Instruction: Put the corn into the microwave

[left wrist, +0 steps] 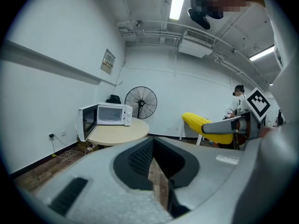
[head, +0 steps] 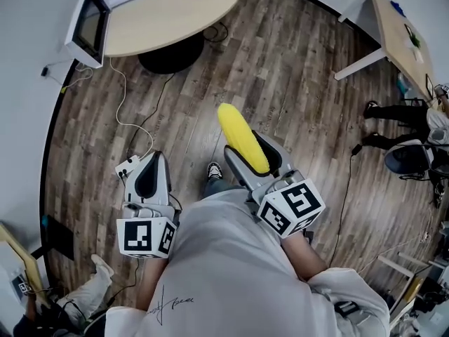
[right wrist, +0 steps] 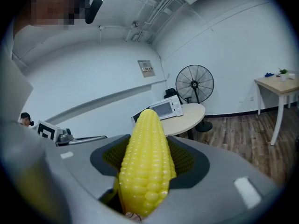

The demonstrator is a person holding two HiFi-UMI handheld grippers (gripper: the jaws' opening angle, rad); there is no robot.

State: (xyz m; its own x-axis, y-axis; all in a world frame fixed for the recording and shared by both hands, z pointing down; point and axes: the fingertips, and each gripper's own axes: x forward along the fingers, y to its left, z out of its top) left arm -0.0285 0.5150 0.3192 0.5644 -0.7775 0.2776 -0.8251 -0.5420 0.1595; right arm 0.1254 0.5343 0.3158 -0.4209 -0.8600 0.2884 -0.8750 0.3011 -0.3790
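The right gripper (right wrist: 152,146) has its jaws spread wide, pinching the corn (right wrist: 144,176) between them, while the left gripper (left wrist: 152,146) has its jaws pressed together, empty.

A white microwave (left wrist: 112,114) with its door open stands on the round table (head: 175,12); a white cable (head: 121,97) lies on the wooden floor (head: 295,69).

the microwave (head: 90,24) is cut off by the head view's top edge, its inside out of sight. the lower end of the corn (right wrist: 145,171) is buried between the jaws of the right gripper (right wrist: 148,153). print on the wall notice (left wrist: 108,61) is too small to read.
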